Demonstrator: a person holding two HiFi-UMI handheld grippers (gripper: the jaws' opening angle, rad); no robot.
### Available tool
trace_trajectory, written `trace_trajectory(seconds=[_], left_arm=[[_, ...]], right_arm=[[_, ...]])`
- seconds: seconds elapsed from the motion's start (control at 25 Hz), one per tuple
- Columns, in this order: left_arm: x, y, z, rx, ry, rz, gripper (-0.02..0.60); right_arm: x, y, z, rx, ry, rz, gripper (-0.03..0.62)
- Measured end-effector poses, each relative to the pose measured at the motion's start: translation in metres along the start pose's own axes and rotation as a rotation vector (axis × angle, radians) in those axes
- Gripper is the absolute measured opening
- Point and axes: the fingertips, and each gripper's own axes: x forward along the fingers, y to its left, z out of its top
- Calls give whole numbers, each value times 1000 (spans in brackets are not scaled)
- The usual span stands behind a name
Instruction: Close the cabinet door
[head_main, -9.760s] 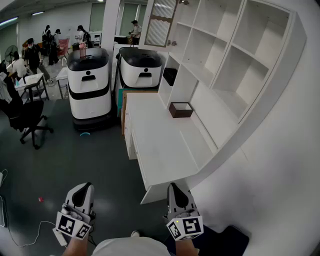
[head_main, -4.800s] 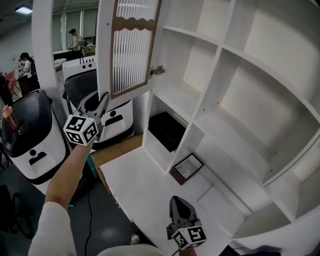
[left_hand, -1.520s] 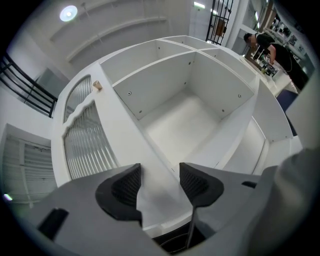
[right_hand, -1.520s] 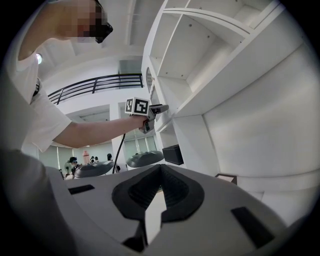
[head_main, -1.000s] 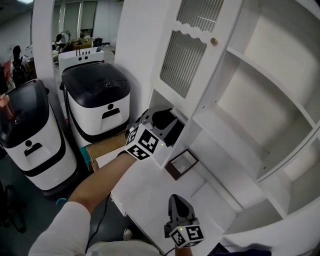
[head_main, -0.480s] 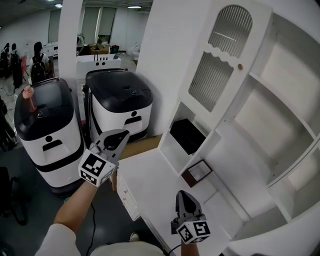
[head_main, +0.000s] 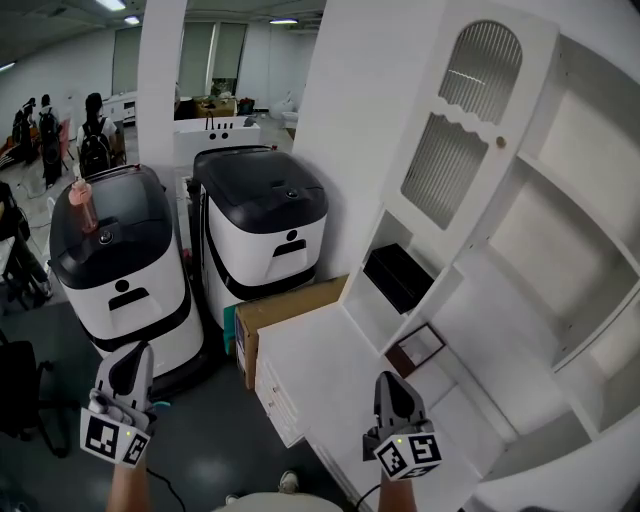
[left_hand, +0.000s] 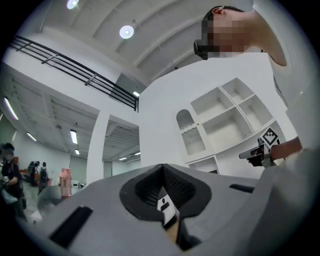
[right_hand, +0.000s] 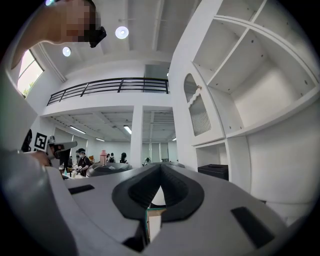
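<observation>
The white cabinet door (head_main: 458, 132), with ribbed glass panes and a small round knob (head_main: 500, 142), lies flat against the shelf unit. It also shows as the arched door (left_hand: 190, 132) far off in the left gripper view, and as the door (right_hand: 195, 112) in the right gripper view. My left gripper (head_main: 133, 352) hangs low at the bottom left, far from the door, shut and empty. My right gripper (head_main: 389, 380) is over the desk's front edge, jaws together with nothing between them. Both jaw pairs, left (left_hand: 162, 169) and right (right_hand: 160, 169), meet at their tips.
Two white-and-black machines (head_main: 122, 265) (head_main: 265, 225) stand left of the desk (head_main: 320, 365), one with a pink bottle (head_main: 82, 203) on top. A brown box (head_main: 290, 305) leans at the desk's end. A black bin (head_main: 400, 278) and a small tray (head_main: 418, 350) sit in the lower shelves. People stand far left.
My left gripper has drawn back from the shelf under the door, swinging left and down to the bottom left corner. The door stays flat against the unit. The right gripper has barely shifted.
</observation>
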Motion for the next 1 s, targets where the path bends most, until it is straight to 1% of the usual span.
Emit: trace_trajectory(seconds=[0.08, 0.2, 0.28, 0.36, 0.4, 0.48, 0.64, 0.76, 1.0], left_arm=[[-39, 13, -8, -13, 32, 71, 6], [-85, 26, -25, -76, 90, 152, 6], [-99, 26, -28, -115, 92, 187, 6], [-102, 20, -29, -147, 68, 200, 6], [-100, 16, -31, -162, 56, 195, 6], [-92, 5, -33, -180, 46, 159, 6], [-76, -14, -26, -175, 36, 80, 6], [-69, -26, -24, -179, 25, 49, 6], [-59, -51, -29, -204, 21, -1, 6]], right_arm=[[-4, 3, 1, -7, 8, 0, -2], [-13, 5, 3, -29, 13, -9, -2], [-19, 5, 3, -31, 13, -25, -2], [-27, 5, 3, -29, 12, -37, -2], [-30, 6, 3, -31, 13, -37, -2], [-36, 9, 2, -35, 16, -38, -2], [-52, 8, 3, -51, 19, -61, -2], [-65, 5, 3, -74, 22, -79, -2], [-92, -11, 0, -67, 25, -136, -2]])
